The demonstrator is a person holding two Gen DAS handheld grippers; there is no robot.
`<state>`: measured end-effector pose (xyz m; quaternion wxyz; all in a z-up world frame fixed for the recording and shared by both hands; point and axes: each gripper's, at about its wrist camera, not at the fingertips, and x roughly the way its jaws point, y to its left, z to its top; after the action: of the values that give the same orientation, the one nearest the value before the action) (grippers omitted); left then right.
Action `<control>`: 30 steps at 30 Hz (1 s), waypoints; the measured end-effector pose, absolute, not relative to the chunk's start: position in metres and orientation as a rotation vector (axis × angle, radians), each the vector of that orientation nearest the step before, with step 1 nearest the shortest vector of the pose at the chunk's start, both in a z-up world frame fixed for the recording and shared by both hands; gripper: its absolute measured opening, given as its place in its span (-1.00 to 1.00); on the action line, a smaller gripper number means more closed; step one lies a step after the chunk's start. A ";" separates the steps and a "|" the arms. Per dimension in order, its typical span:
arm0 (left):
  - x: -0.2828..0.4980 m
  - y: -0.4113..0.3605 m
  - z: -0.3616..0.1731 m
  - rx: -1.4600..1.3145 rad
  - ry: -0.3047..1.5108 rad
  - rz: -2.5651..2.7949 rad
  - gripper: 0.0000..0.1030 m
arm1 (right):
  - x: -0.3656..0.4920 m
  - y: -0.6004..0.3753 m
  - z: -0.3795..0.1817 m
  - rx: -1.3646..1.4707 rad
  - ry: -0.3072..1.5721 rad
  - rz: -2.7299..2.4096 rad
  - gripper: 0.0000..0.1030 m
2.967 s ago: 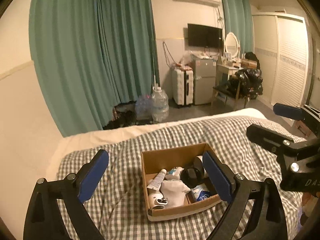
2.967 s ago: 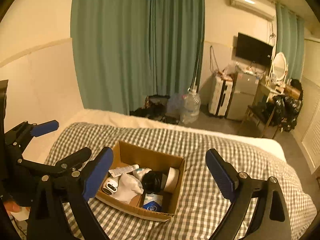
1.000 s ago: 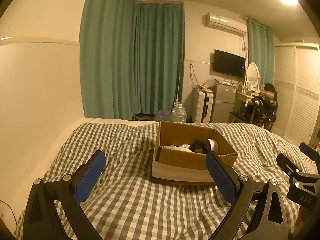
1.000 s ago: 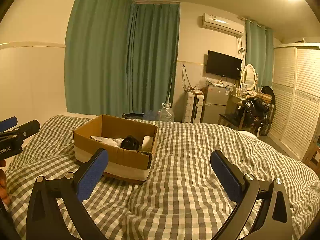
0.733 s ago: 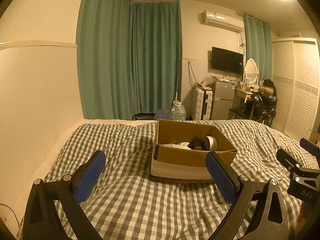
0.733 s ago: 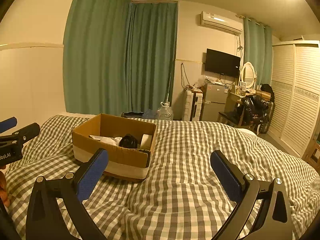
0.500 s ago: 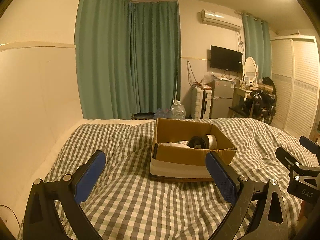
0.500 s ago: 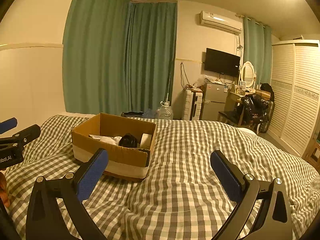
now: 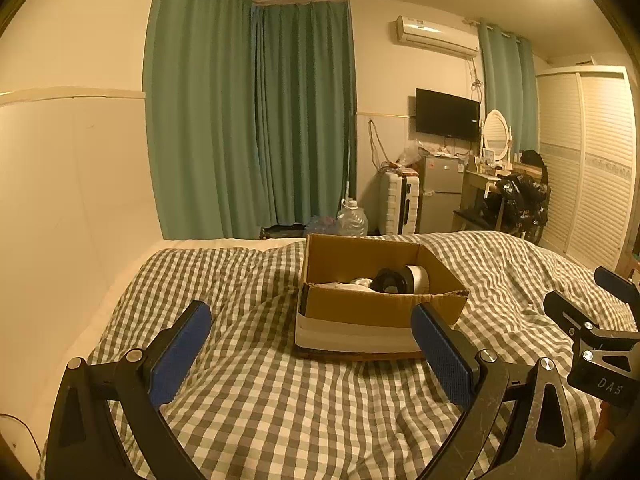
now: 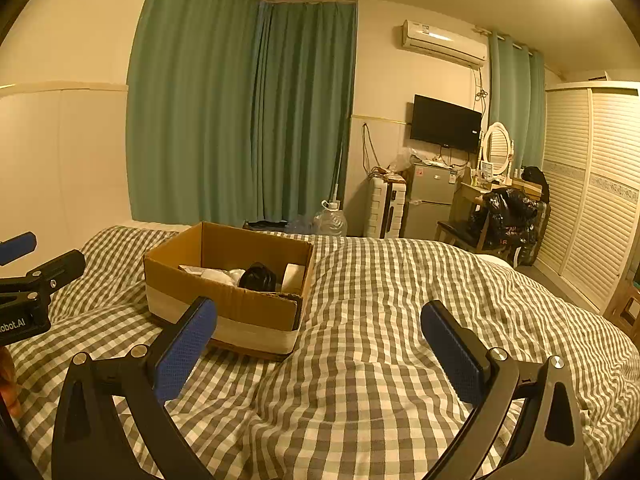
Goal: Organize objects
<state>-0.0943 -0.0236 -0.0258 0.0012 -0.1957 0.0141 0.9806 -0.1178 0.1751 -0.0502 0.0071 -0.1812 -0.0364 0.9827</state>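
An open cardboard box sits on a grey checked bedspread. Inside it show a black round object, a white cylinder and white items. My left gripper is open and empty, low over the bed in front of the box. My right gripper is open and empty, right of the box, over the bedspread. Each gripper shows at the edge of the other's view: the right one and the left one.
A white wall panel runs along the bed's left side. Beyond the bed stand green curtains, a water jug, a suitcase, a small fridge, a cluttered desk and a louvred wardrobe.
Both grippers have dropped from looking down into the box to a low level view across the bed. Over the last second the views barely shift.
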 end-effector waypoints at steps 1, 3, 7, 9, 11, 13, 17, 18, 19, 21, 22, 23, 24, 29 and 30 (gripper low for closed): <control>-0.094 -0.023 -0.026 -0.614 0.045 3.077 1.00 | -0.118 0.175 -0.051 -0.568 -0.113 3.073 0.99; -0.094 -0.022 -0.026 -0.613 0.052 3.075 1.00 | -0.117 0.175 -0.051 -0.569 -0.113 3.073 0.99; -0.094 -0.018 -0.027 -0.612 0.082 3.065 1.00 | -0.117 0.176 -0.051 -0.572 -0.113 3.073 0.99; -0.093 -0.015 -0.028 -0.610 0.098 3.069 1.00 | -0.117 0.176 -0.051 -0.573 -0.114 3.073 0.99; -0.092 -0.013 -0.028 -0.604 0.117 3.065 1.00 | -0.117 0.176 -0.051 -0.575 -0.113 3.072 0.99; -0.092 -0.012 -0.029 -0.606 0.130 3.068 1.00 | -0.116 0.176 -0.052 -0.577 -0.113 3.071 0.99; -0.094 -0.012 -0.030 -0.626 0.129 3.060 1.00 | -0.116 0.176 -0.052 -0.580 -0.113 3.070 0.99; -0.094 -0.012 -0.031 -0.631 0.126 3.057 1.00 | -0.116 0.177 -0.052 -0.580 -0.114 3.071 0.99; -0.095 -0.013 -0.031 -0.633 0.124 3.058 1.00 | -0.116 0.176 -0.052 -0.580 -0.114 3.071 0.99; -0.095 -0.013 -0.032 -0.634 0.120 3.059 1.00 | -0.116 0.176 -0.053 -0.582 -0.116 3.071 0.99; -0.095 -0.013 -0.032 -0.633 0.120 3.058 1.00 | -0.116 0.176 -0.053 -0.582 -0.117 3.070 0.99; -0.095 -0.013 -0.032 -0.632 0.119 3.058 1.00 | -0.116 0.176 -0.053 -0.581 -0.116 3.070 0.99; -0.095 -0.013 -0.031 -0.632 0.118 3.058 1.00 | -0.116 0.176 -0.053 -0.581 -0.116 3.070 0.99; -0.095 -0.013 -0.032 -0.638 0.123 3.059 1.00 | -0.116 0.176 -0.053 -0.584 -0.117 3.070 0.99; -0.095 -0.013 -0.032 -0.639 0.122 3.059 1.00 | -0.115 0.176 -0.054 -0.584 -0.117 3.070 0.99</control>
<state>-0.0947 -0.0129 -0.0323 0.0070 -0.2043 0.0390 0.9781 -0.1155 0.1764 -0.0535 0.0072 -0.1868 -0.0375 0.9817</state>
